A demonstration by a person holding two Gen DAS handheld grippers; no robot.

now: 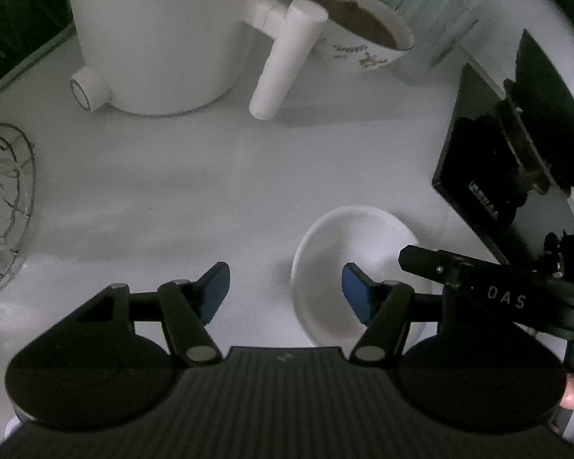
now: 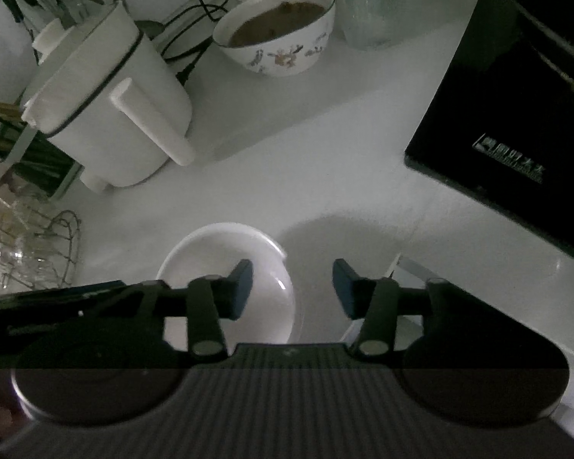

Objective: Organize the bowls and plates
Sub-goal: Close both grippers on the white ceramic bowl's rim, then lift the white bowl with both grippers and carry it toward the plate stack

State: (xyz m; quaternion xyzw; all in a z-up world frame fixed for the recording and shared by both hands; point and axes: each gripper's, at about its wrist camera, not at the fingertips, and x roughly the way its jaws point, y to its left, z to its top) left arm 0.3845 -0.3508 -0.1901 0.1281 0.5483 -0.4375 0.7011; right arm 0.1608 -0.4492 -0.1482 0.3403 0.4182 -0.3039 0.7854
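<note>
A small white bowl (image 1: 348, 252) sits empty on the white counter (image 1: 195, 191). My left gripper (image 1: 286, 293) is open just above the counter, its right finger over the bowl's near rim and its left finger outside the bowl. The bowl also shows in the right wrist view (image 2: 218, 252). My right gripper (image 2: 292, 290) is open, its left finger over the bowl and its right finger beyond the bowl's right rim. A flowered bowl (image 2: 279, 38) with brown contents stands at the back; it also shows in the left wrist view (image 1: 363, 38). Nothing is held.
A white pot with a long handle (image 1: 160, 38) stands at the back left. A black induction cooker (image 2: 516, 114) lies on the right. A wire basket with glasses (image 1: 4, 206) sits at the left edge. A clear jug (image 2: 367, 4) stands behind the flowered bowl.
</note>
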